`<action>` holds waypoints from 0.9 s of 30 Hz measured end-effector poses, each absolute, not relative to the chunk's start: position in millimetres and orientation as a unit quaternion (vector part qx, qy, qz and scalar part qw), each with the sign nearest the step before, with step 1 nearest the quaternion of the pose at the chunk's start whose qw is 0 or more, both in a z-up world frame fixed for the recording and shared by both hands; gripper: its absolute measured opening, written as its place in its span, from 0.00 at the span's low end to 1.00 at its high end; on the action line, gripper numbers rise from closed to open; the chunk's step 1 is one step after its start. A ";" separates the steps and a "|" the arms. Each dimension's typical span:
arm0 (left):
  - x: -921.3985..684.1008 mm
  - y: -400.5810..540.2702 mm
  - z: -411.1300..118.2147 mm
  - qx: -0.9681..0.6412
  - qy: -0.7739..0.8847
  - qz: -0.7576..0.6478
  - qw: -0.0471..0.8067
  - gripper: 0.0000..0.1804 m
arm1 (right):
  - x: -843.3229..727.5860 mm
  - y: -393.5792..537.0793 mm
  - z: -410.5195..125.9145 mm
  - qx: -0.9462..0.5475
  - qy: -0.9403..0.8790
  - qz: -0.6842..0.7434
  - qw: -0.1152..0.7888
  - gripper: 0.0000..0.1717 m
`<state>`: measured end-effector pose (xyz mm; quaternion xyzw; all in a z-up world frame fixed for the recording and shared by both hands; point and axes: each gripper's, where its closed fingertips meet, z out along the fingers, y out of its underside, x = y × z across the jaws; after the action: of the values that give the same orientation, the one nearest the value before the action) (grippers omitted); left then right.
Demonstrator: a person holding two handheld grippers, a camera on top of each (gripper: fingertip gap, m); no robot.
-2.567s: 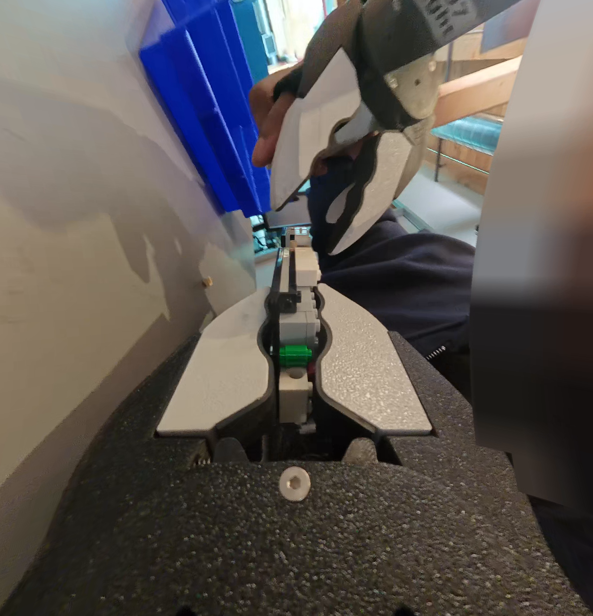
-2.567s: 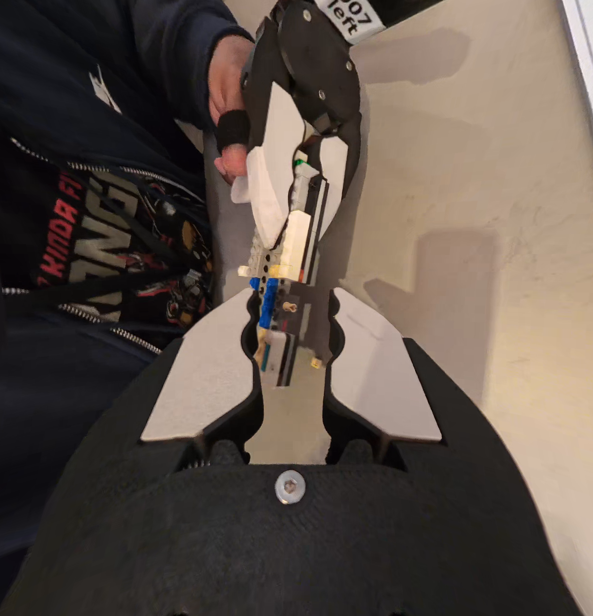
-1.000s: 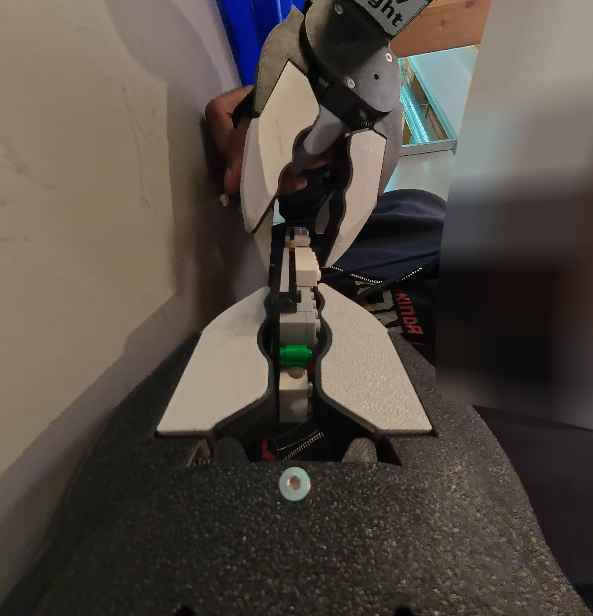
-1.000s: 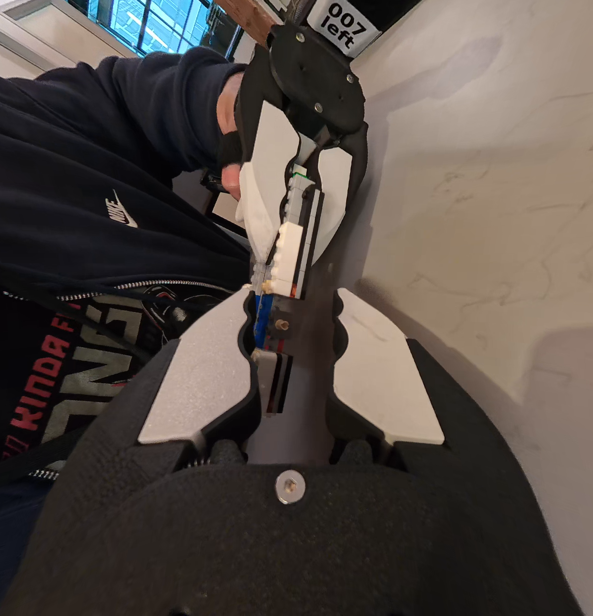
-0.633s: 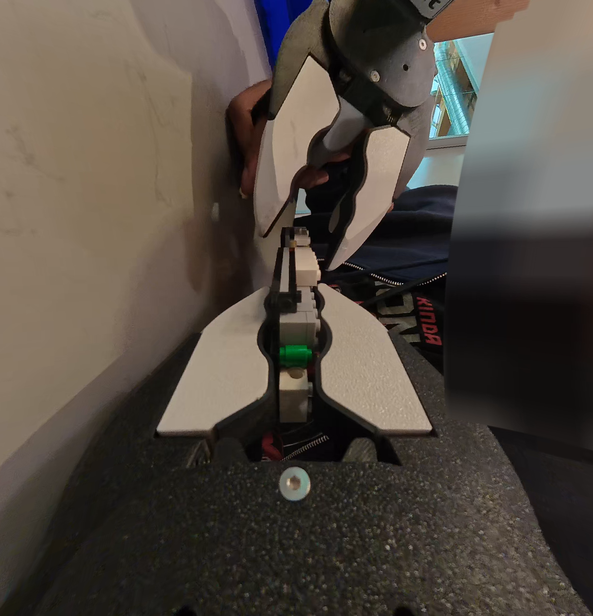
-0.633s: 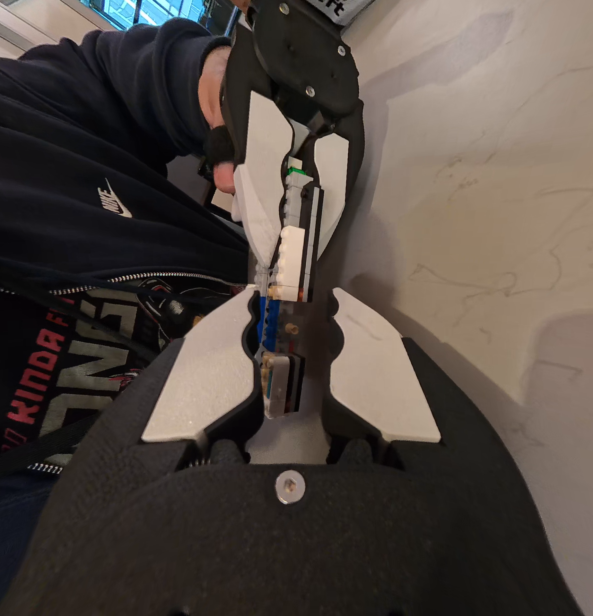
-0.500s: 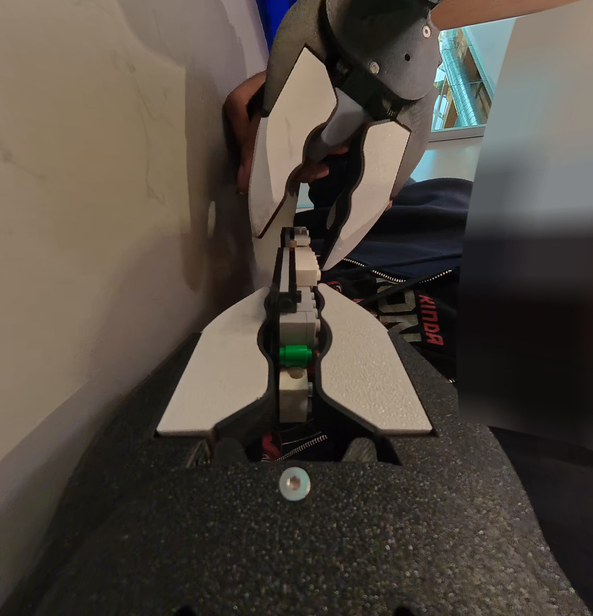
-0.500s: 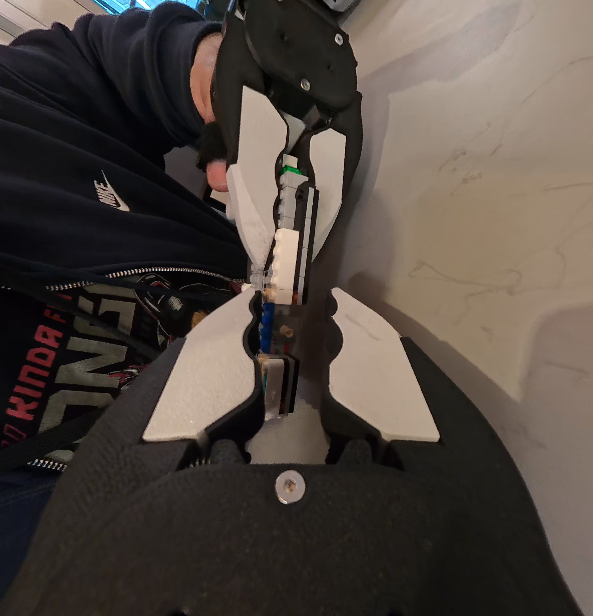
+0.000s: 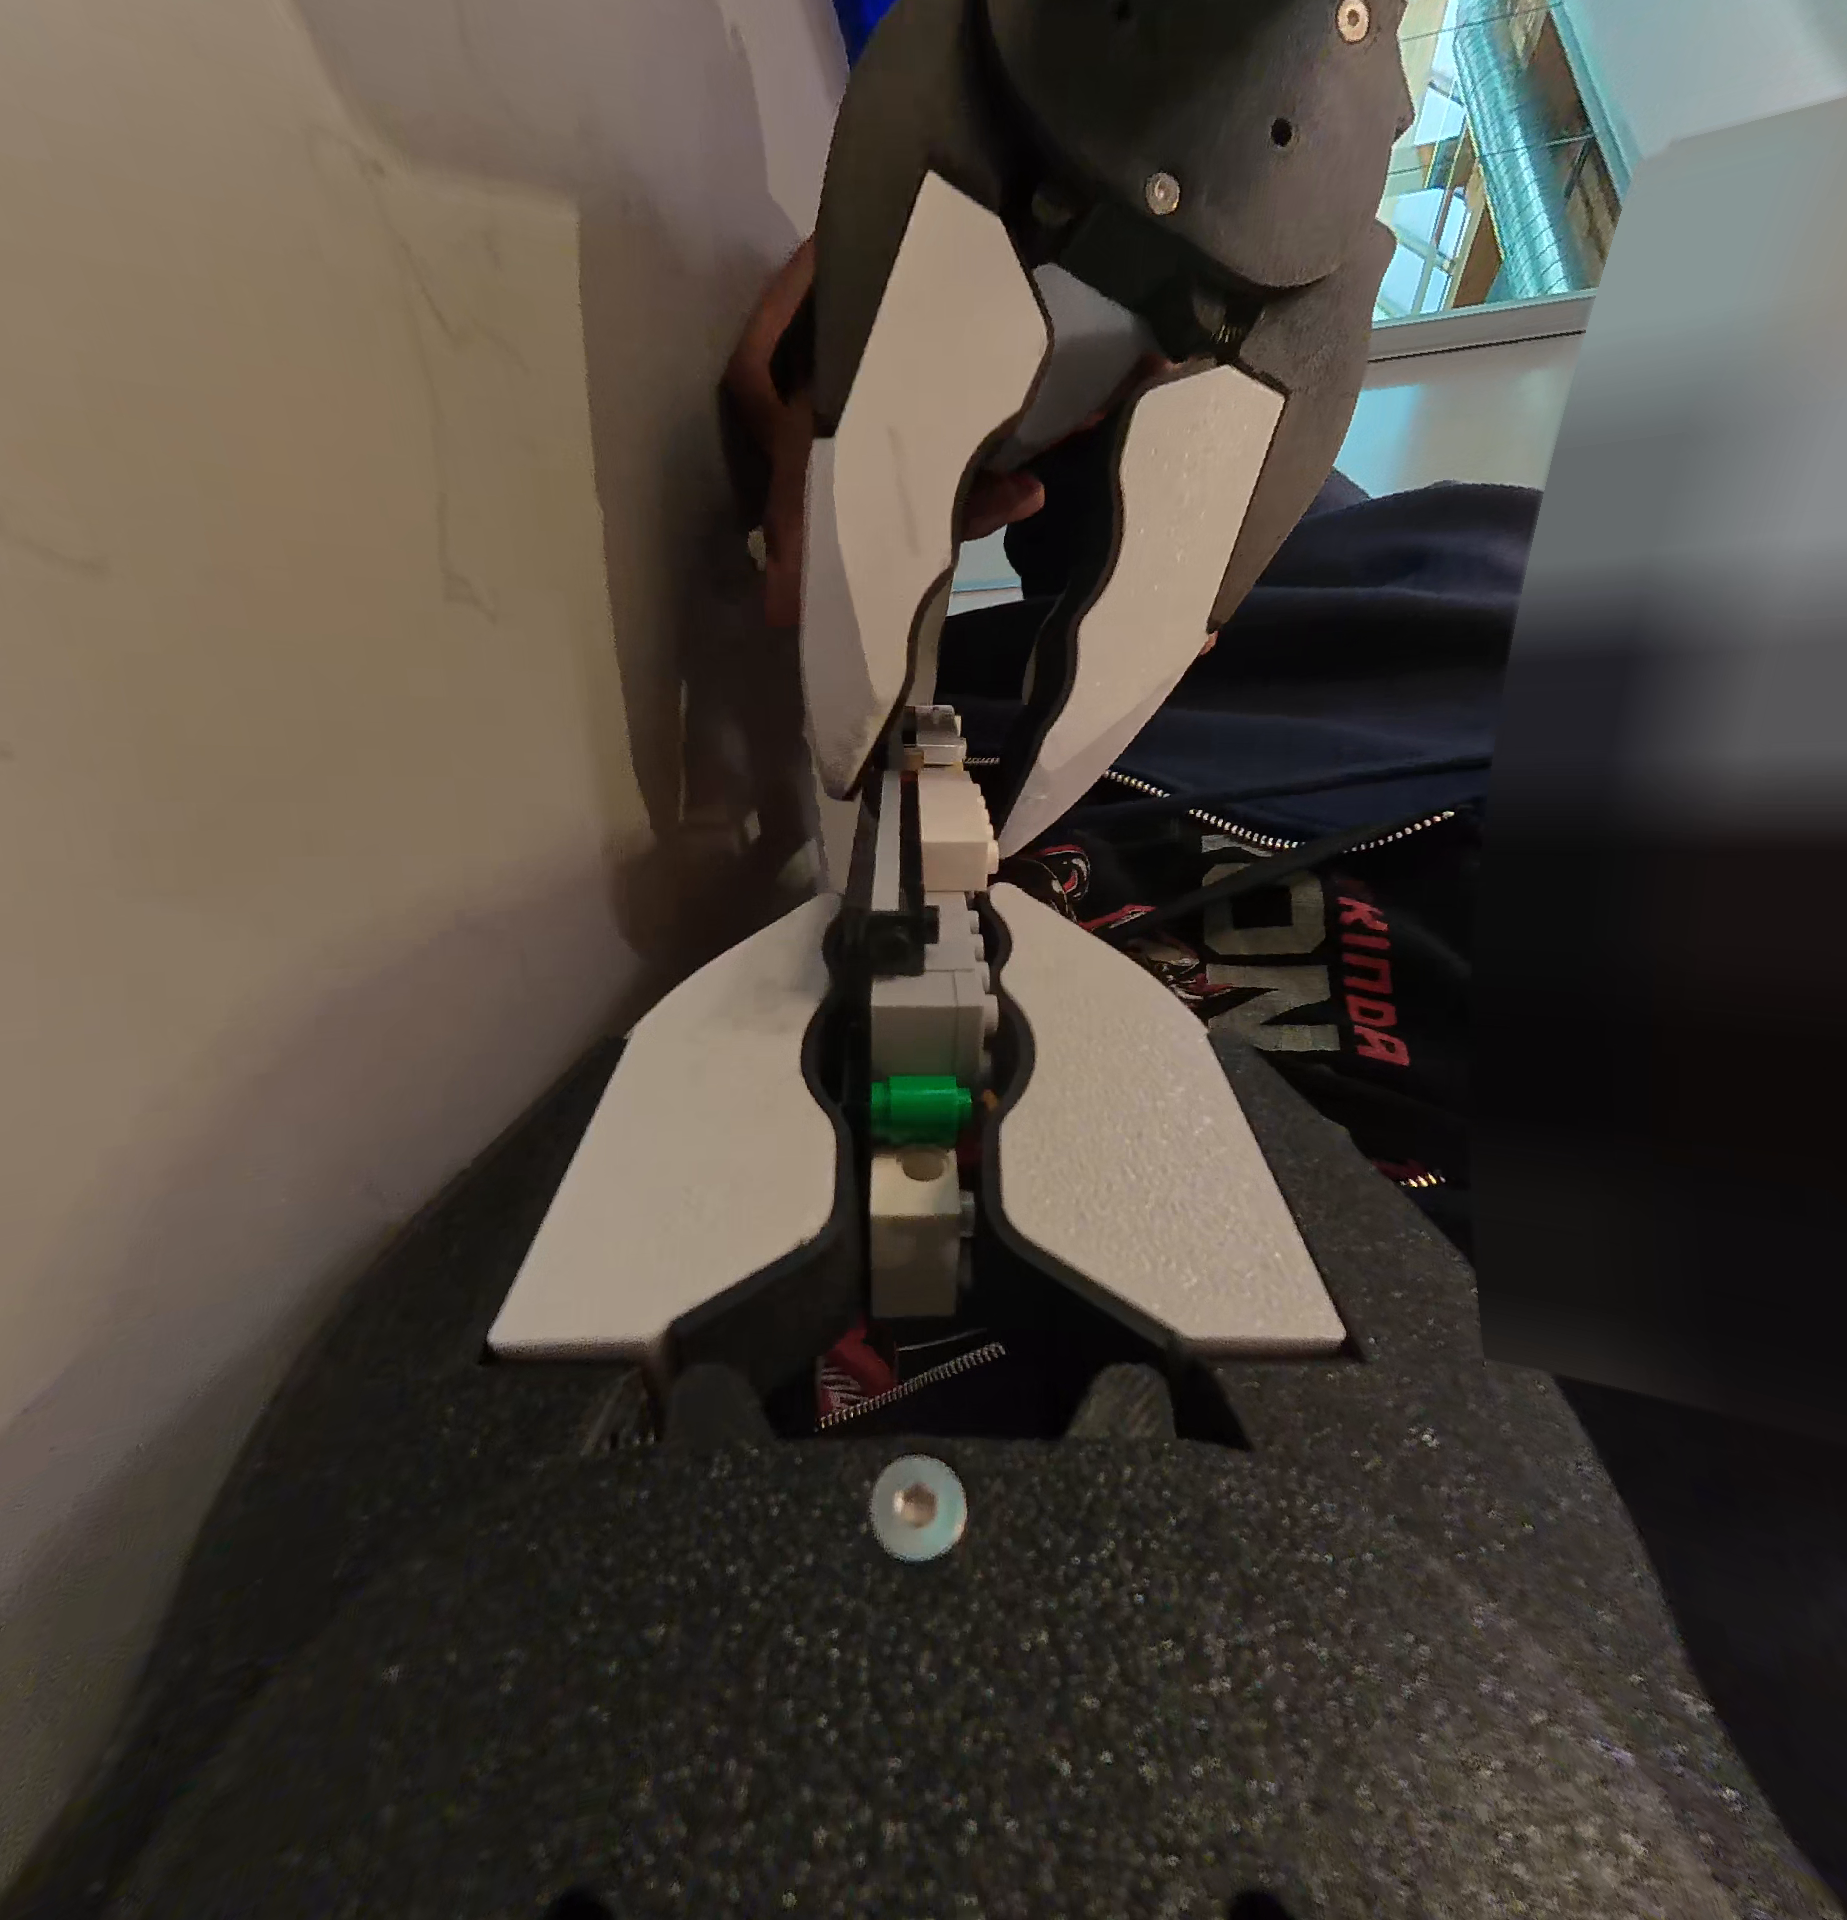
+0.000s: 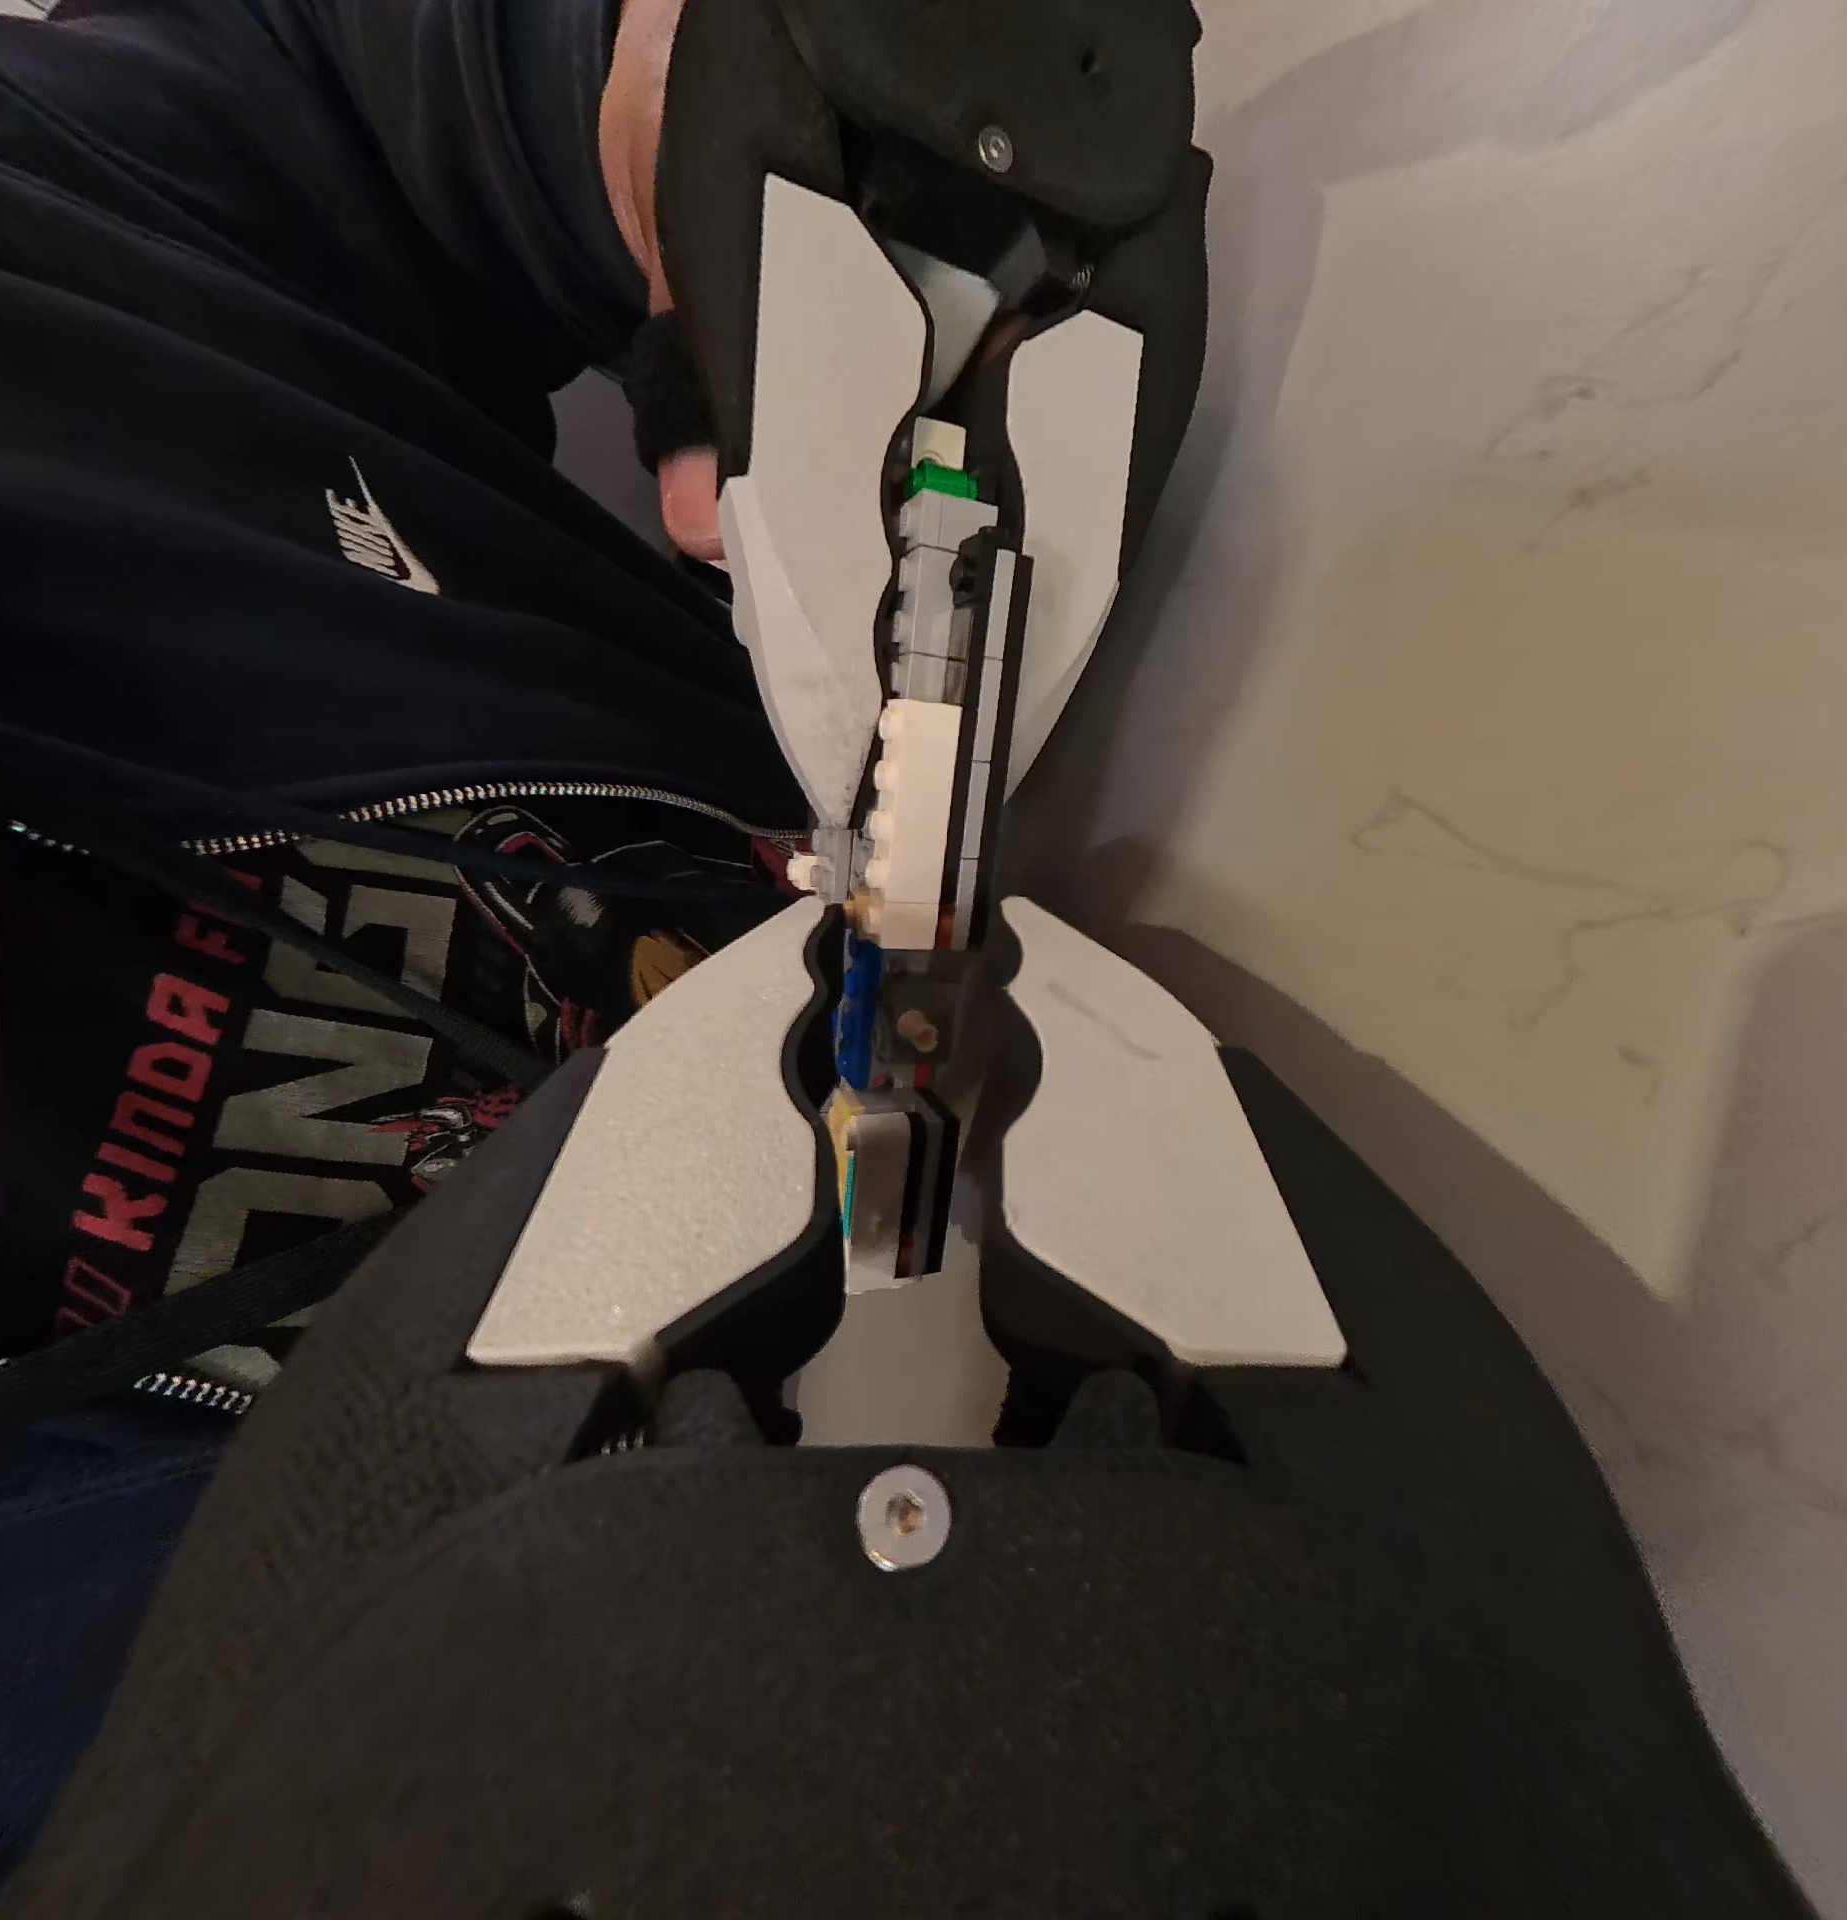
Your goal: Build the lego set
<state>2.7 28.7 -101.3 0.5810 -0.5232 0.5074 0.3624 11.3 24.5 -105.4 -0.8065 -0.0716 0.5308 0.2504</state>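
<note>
We've got the left gripper [image 9: 914,914] clamped on a long brick model [image 9: 924,1029], pads pressed on its grey and green end, dead centre of the left wrist frame. The right gripper [image 10: 914,920] sits narrow around the model's other end [image 10: 888,1143] in the middle of its own frame; its left pad touches the blue bricks, but we can't tell if the right pad does. Pale marbled surface [image 10: 1521,623] beside it, dark hoodie [image 10: 223,416] at upper left.
</note>
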 end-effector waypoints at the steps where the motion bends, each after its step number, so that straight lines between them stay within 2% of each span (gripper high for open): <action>1: 2.4 28.7 -101.5 0.580 -0.524 0.507 0.363 0.11 | 11.0 24.4 -105.6 -0.806 -0.071 0.533 0.249 0.15; 27: 2.3 25.4 -103.9 0.573 -0.542 0.502 0.355 0.11 | 11.9 21.5 -108.1 -0.811 -0.066 0.537 0.224 0.14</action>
<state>2.3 25.4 -103.9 0.5727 -0.5417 0.5022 0.3554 11.9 21.5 -108.1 -0.8105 -0.0660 0.5370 0.2244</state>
